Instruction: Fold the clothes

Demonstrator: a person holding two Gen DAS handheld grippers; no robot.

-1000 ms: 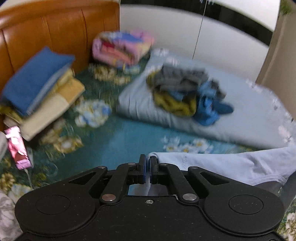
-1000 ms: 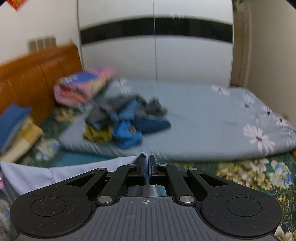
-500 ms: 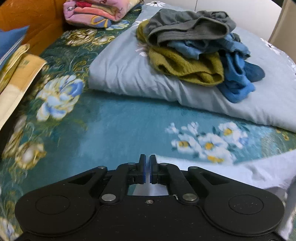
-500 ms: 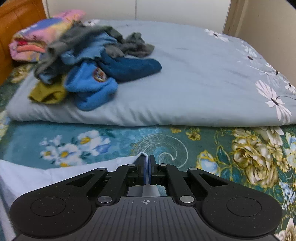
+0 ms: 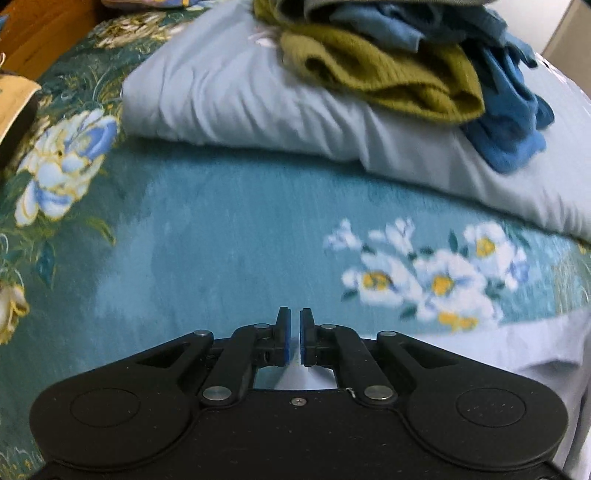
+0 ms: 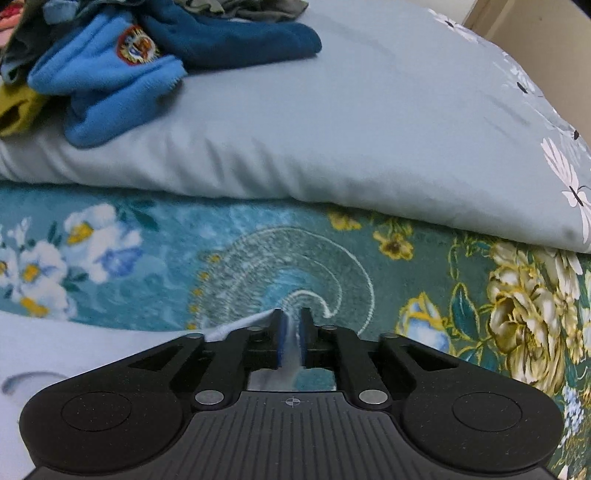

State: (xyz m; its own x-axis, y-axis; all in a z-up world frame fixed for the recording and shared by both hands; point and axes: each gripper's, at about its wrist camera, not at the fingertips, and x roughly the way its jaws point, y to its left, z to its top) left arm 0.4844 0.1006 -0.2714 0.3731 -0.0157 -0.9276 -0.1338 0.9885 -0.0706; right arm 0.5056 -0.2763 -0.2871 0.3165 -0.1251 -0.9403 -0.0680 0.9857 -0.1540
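- We see the left gripper (image 5: 294, 334) low centre of the left wrist view, jaws almost together with a thin slit between the blue pads (image 5: 283, 338). Whether cloth is pinched there we cannot tell; pale fabric shows just below the pads.
- The pale garment (image 5: 480, 354) lies at the lower right of the left view, flat on the teal floral bedspread (image 5: 221, 251), and runs under the gripper body.
- In the right wrist view the right gripper (image 6: 291, 338) sits low centre. Its jaws have just been opening, a narrow gap now, with a strip of the same pale garment (image 6: 74, 347) between them, its edge leaning on the left pad. The pads do not look pressed on it, so we call the grip loosened.
- In that view the garment spreads across the lower left of the frame, on the bedspread.
- A grey-blue folded quilt (image 6: 369, 129) fills the upper half of both views.
- A pile of unfolded clothes (image 5: 388, 66) sits on the quilt, top centre-right in the left view, upper left in the right: olive knit, blue fleece with a badge, grey pieces.
- Wooden headboard (image 5: 44, 33) at upper left of the left view.
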